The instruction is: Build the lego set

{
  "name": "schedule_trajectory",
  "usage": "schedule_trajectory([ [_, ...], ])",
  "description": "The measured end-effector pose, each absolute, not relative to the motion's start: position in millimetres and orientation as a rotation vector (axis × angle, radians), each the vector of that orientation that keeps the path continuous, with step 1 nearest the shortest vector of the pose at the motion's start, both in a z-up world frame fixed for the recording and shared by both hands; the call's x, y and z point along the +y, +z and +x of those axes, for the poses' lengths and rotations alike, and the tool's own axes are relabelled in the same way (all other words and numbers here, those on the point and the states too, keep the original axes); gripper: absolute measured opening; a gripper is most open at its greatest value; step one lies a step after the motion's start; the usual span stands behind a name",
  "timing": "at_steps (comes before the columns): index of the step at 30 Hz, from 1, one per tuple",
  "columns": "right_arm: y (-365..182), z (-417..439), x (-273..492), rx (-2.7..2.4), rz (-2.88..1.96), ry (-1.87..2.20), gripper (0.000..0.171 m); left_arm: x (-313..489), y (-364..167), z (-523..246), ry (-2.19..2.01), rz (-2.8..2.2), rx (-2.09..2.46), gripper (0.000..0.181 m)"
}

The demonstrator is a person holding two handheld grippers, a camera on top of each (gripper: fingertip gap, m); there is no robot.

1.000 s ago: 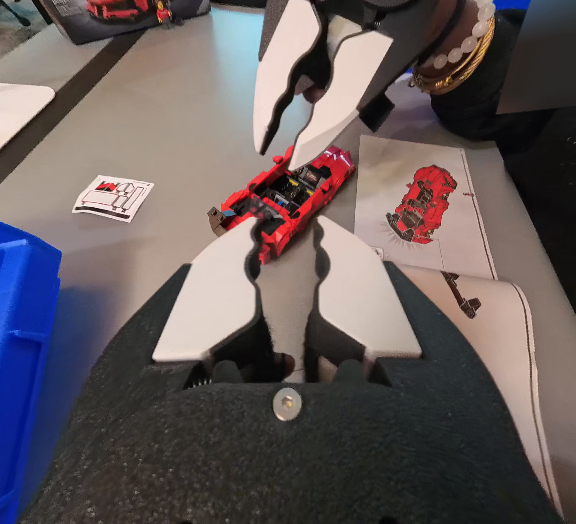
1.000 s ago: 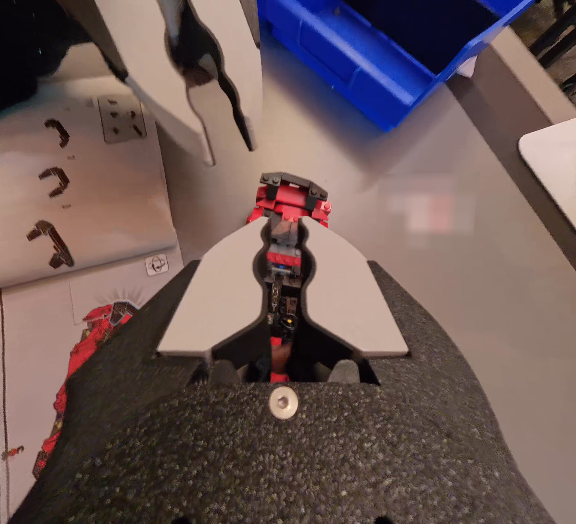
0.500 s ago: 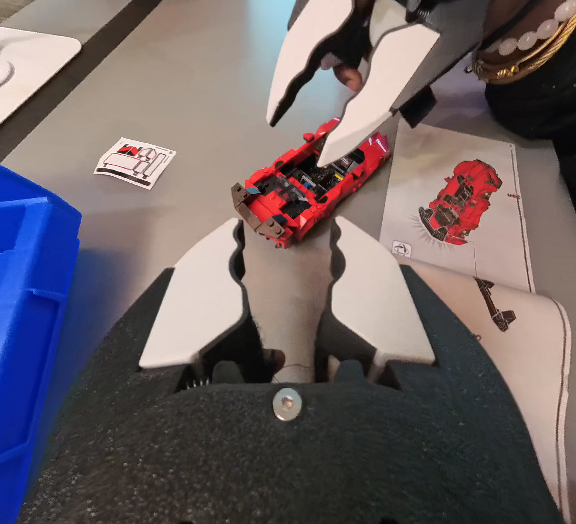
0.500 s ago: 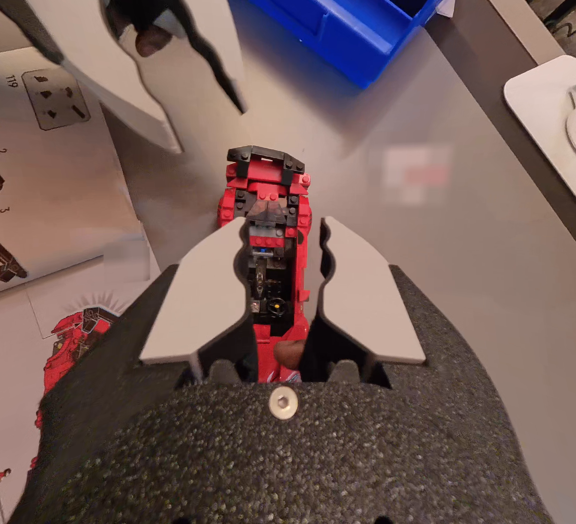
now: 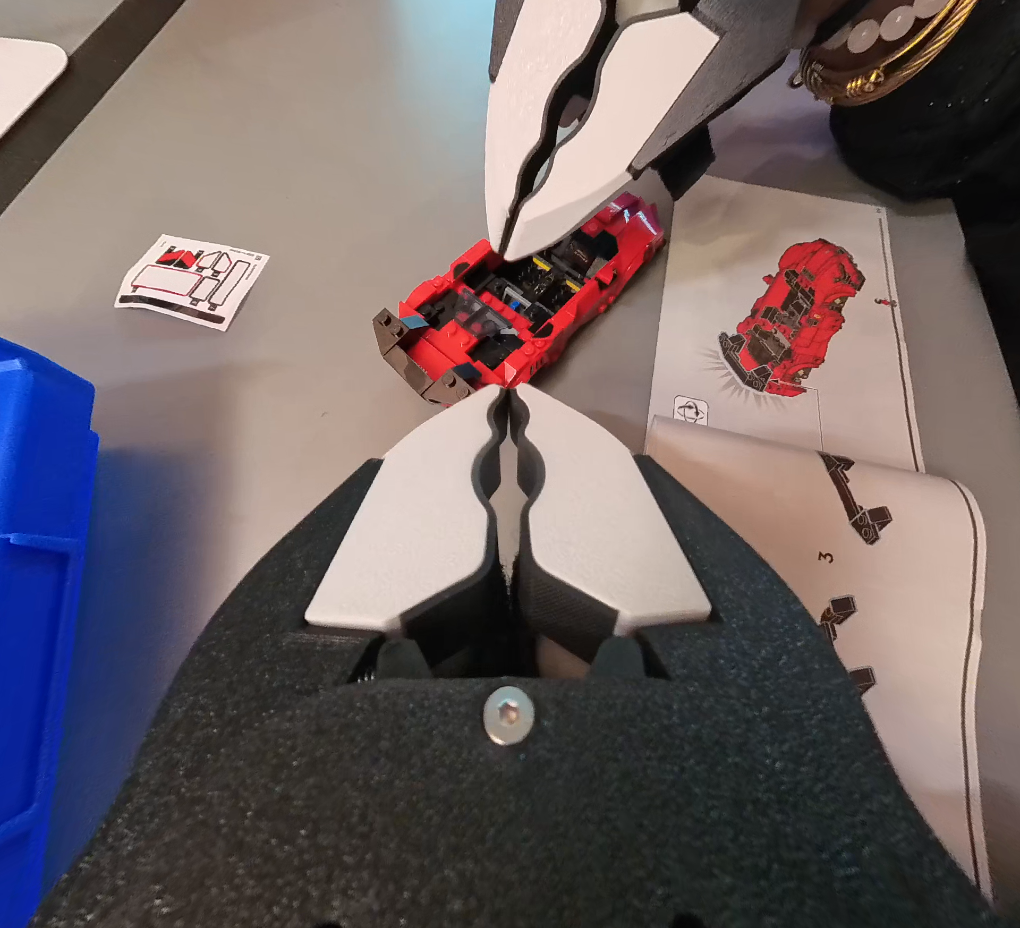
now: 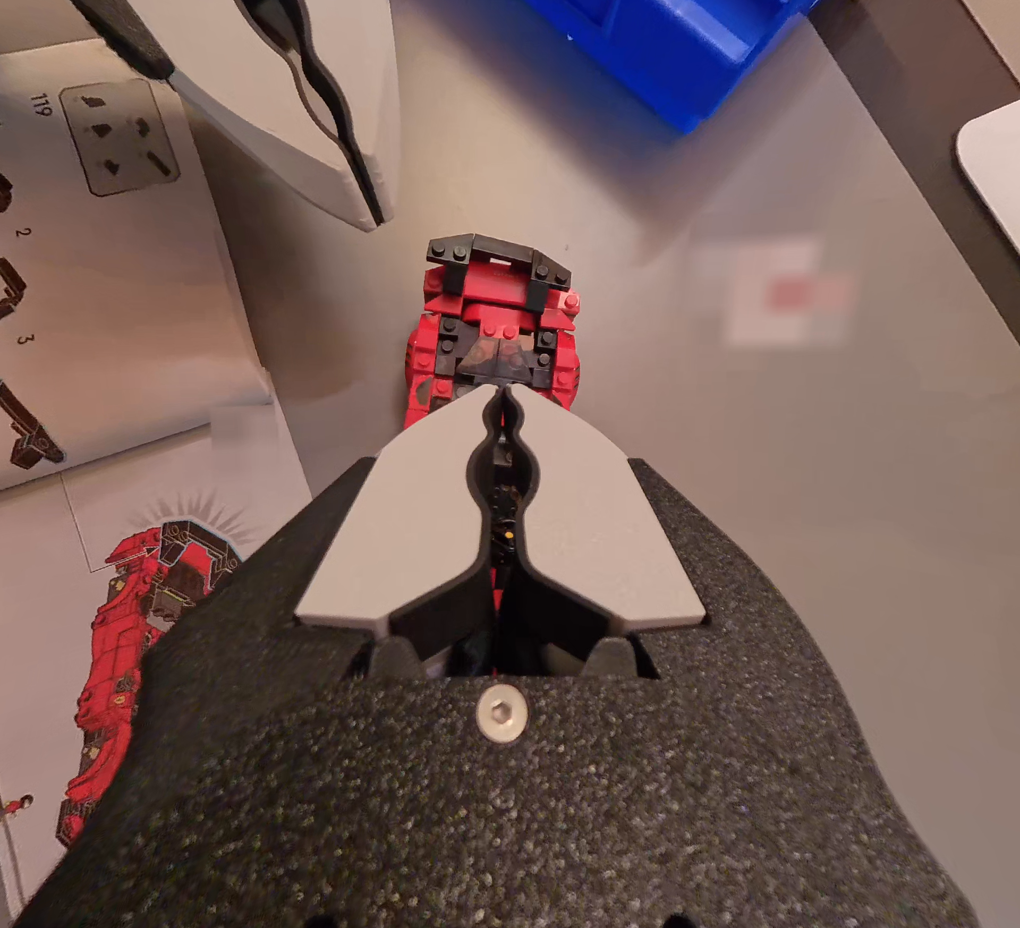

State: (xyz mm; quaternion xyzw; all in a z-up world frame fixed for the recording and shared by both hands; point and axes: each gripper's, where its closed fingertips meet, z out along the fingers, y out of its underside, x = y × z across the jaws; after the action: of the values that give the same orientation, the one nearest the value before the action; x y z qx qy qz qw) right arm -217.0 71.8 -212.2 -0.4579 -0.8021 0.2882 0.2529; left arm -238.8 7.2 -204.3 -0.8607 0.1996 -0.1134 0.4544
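A partly built red and black lego car (image 5: 513, 316) lies on the grey table (image 5: 309, 129), its black front end toward my left gripper. My left gripper (image 5: 506, 395) is shut and empty, its tips just at the car's near front corner. My right gripper (image 6: 502, 391) is shut over the car (image 6: 499, 316), which its fingers partly hide. In the left wrist view the right gripper (image 5: 505, 250) points down, with its tips touching the car's far side by the cockpit. In the right wrist view the left gripper (image 6: 375, 217) hangs just left of the car's front.
An open instruction booklet (image 5: 773, 327) lies right of the car and shows in the right wrist view (image 6: 110, 294) too. A sticker sheet (image 5: 190, 283) lies to the left. A blue bin (image 5: 38, 570) stands at the near left. A braceleted wrist (image 5: 910, 18) holds the right gripper. My right fingertips sit around 8 cm from my left ones.
Both grippers have gone from open to shut. The right gripper has come down until its tips touch the car. The left gripper's tips now sit at the car's front corner.
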Motion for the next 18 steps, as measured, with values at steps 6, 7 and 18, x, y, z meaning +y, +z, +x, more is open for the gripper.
schedule_trajectory([
  [6, -212.1, -216.7, 73.8, -2.177, -1.245, 0.776, 0.000, 7.4, -205.0, -237.7, -0.284, -2.123, 0.498, 0.000],
  [7, -212.0, -216.9, 73.7, -2.175, -1.247, 0.781, 0.000, 7.3, -205.1, -236.8, -0.287, -2.124, 0.502, 0.000],
  [18, -212.6, -216.9, 74.7, -2.176, -1.248, 0.771, 0.000, 7.8, -205.9, -236.8, -0.284, -2.129, 0.508, 0.000],
])
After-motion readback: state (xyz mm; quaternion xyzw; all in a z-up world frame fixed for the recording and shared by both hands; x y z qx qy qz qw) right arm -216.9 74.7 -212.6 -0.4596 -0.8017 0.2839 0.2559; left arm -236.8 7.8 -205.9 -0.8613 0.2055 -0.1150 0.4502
